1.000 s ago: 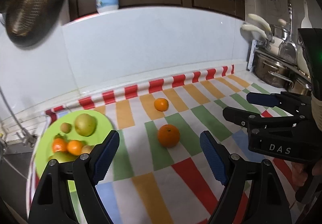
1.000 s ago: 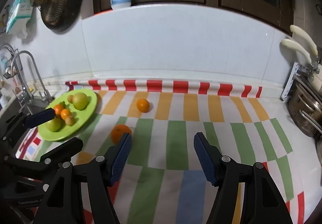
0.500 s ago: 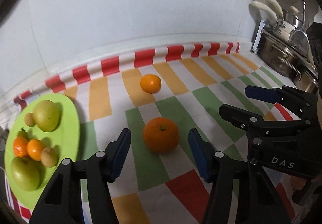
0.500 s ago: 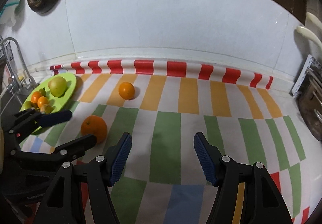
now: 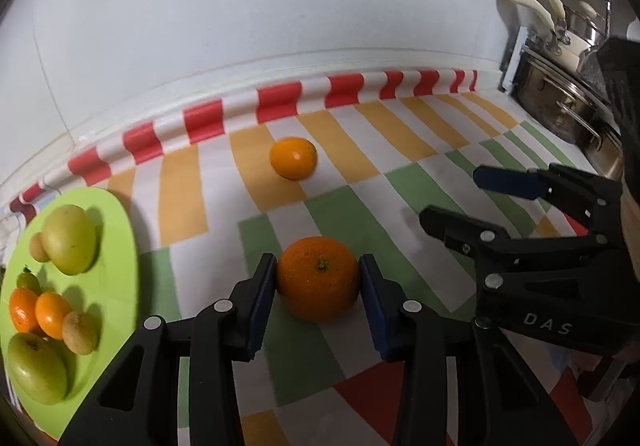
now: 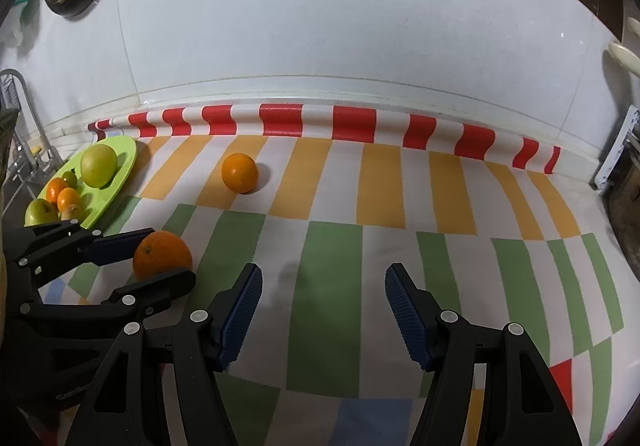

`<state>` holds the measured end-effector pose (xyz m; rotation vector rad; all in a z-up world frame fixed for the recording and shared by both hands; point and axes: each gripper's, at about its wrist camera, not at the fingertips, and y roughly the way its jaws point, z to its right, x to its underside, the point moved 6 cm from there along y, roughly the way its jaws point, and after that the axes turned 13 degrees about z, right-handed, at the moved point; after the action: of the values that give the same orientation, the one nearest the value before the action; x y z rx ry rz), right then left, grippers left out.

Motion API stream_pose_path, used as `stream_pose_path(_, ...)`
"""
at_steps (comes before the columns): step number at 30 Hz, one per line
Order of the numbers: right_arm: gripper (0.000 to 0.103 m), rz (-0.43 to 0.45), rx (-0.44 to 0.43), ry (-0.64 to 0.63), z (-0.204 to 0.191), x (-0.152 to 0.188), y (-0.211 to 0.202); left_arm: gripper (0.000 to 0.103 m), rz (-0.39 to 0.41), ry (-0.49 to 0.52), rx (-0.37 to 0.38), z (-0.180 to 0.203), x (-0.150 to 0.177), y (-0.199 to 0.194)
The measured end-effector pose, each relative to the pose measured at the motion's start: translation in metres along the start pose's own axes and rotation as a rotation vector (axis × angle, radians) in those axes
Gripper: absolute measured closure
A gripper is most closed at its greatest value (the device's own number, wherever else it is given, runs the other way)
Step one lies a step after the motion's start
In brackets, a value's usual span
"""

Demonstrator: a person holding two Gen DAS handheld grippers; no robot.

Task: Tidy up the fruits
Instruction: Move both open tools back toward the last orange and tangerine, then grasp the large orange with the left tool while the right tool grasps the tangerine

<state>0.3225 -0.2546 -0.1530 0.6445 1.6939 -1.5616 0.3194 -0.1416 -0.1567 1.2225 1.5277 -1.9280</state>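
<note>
Just closed in: left gripper (image 5: 318, 278) jaws narrowed around the large orange (image 5: 318, 278), pads now touching both its sides, fruit resting on a green square of the bench (image 5: 432, 165). Grasp looks made, so lifting comes next, then carrying left to the green plate (image 5: 120, 230). Right gripper (image 6: 323, 310) jaws released and apart, nothing between, hovering just right of the left one. Small orange (image 5: 293, 157) loose farther back, near the striped rear edge. Plate already crowded along its near half; bare room on its right rim. Open bench between orange and plate, no obstacles. Pots (image 5: 560, 101) far right, well clear.
</note>
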Motion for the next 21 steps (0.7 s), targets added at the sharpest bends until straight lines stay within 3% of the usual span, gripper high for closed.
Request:
stream_pose_path(12,0.038,0.027,-0.051,-0.011,-0.023,-0.025,0.024,0.062,0.052,-0.007,-0.068,-0.043,-0.032,-0.001)
stream_pose_path(21,0.038,0.016,-0.087,-0.061,-0.042,-0.045,0.061,0.062,0.047,-0.042,-0.088,-0.063,-0.040,0.003)
